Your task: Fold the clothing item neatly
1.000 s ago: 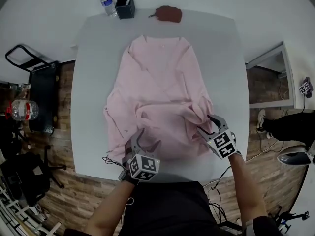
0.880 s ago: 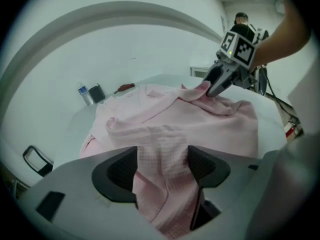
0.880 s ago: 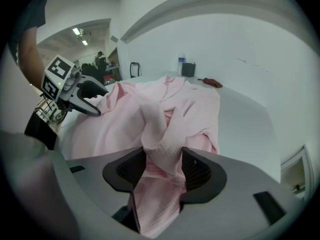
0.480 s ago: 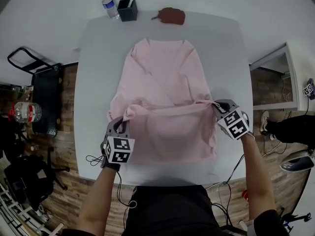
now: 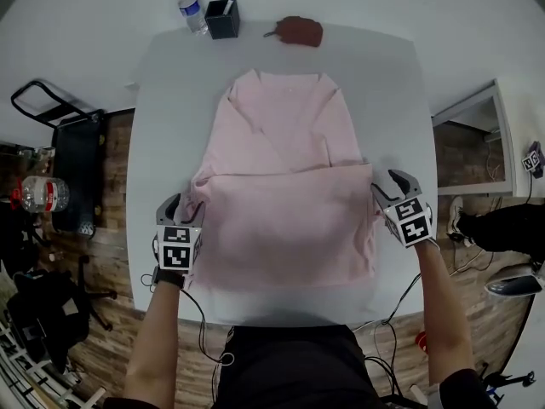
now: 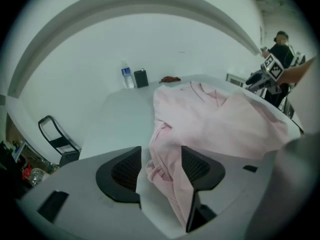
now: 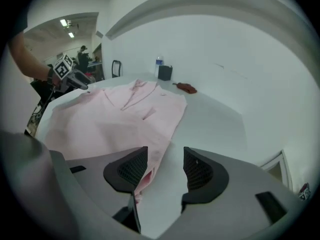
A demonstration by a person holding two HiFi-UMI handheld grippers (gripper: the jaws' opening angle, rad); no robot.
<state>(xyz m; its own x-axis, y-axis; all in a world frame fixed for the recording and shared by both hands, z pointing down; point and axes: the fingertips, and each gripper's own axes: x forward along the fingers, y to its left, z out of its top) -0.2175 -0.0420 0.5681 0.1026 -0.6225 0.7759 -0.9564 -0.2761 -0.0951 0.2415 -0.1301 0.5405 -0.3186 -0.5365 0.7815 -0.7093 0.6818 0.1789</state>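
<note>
Flanking the pink garment [image 5: 285,211], left claw [image 5: 180,204] and right claw [image 5: 388,186] angle down, jaws just opened, fabric loose between.

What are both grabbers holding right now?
Left gripper: just opened, holding nothing; shirt edge between its jaws.
Right gripper: just opened, holding nothing; shirt edge between its jaws.

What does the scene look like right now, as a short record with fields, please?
garment: pink garment, spread on the white table, a folded layer across its near half
left gripper: jaws apart, just opening, fabric loose between them
right gripper: jaws apart, just opening, fabric edge between them, by one jaw
far edge: water bottle, black box, brown item
</note>
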